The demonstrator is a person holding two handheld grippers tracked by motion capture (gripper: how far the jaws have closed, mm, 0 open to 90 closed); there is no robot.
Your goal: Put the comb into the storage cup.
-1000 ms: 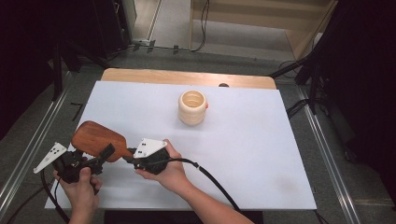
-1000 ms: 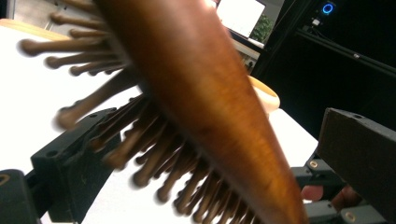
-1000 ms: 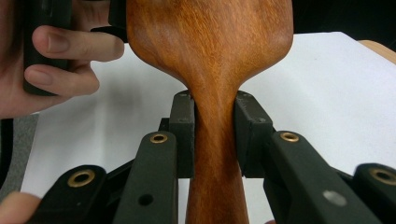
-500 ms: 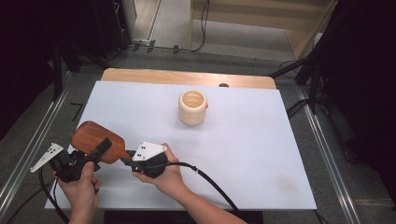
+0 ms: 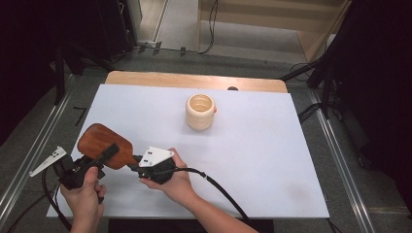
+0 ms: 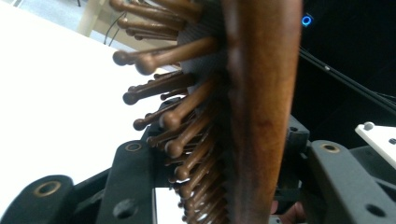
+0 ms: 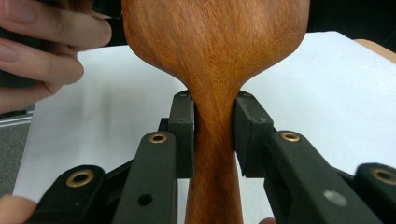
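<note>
1. The table (image 5: pixel 272 160) was covered with a white sheet, with dark floor and cables around it; a pale wooden cup (image 5: pixel 200 111) stood alone in the far middle, well apart from the work.
2. We held the wooden hairbrush (image 5: pixel 99 144) above the near left corner of the sheet, between both tools.
3. The right gripper (image 7: pixel 214 140) was pinching the narrow neck of the handle, one pad on each side, and the pads pressed on the wood.
4. The left gripper (image 6: pixel 219 182) had just been closing its jaws on the brush head: one jaw stood among the bristles (image 6: pixel 177 116), the other behind the wooden back.
5. We judged the step as a handover or a two-point hold. To do it well, the left jaws should sit on the solid back and rim, not only on the pins, which can bend and let the head slip.
6. The right hold should stay firm until the left one is sure, and the brush should stay level.
7. We could not see if the left pads really pressed the head, because the brush covered them.
8. In the high view the hands hid the handle end, and the bristle side faced down.
</note>
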